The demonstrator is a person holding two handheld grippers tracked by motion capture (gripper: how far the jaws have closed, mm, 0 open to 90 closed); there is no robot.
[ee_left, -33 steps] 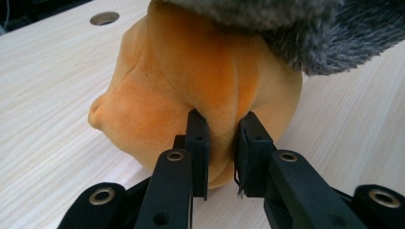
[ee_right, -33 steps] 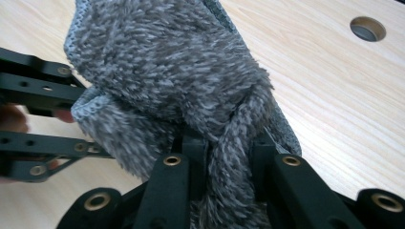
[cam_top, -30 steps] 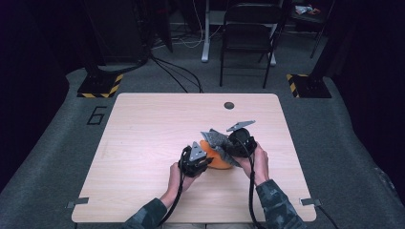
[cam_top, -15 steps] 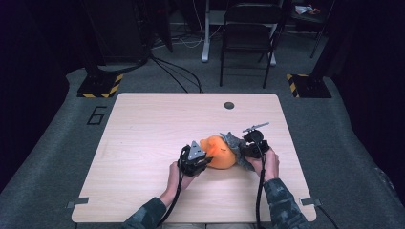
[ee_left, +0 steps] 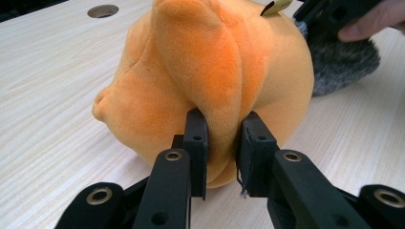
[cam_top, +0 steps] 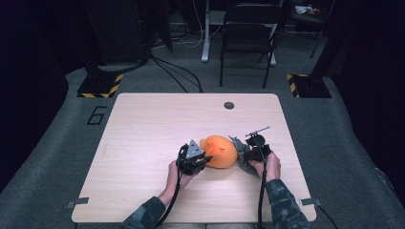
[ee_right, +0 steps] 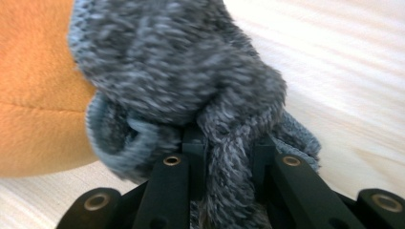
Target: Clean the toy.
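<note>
On the wooden surface [cam_top: 143, 143], toward its near right part, lies an orange plush toy [cam_top: 219, 151], the landmark for everything else. Left of the toy, the left gripper [cam_top: 203, 160] has its jaws clamped on a raised fold of the orange plush, seen closely in the left gripper view [ee_left: 220, 143]. Right of the toy, touching it, sits a grey fuzzy sock [cam_top: 240, 153]. Right of the sock, the right gripper [cam_top: 248, 155] is clamped on the sock's bunched fabric [ee_right: 229, 162].
</note>
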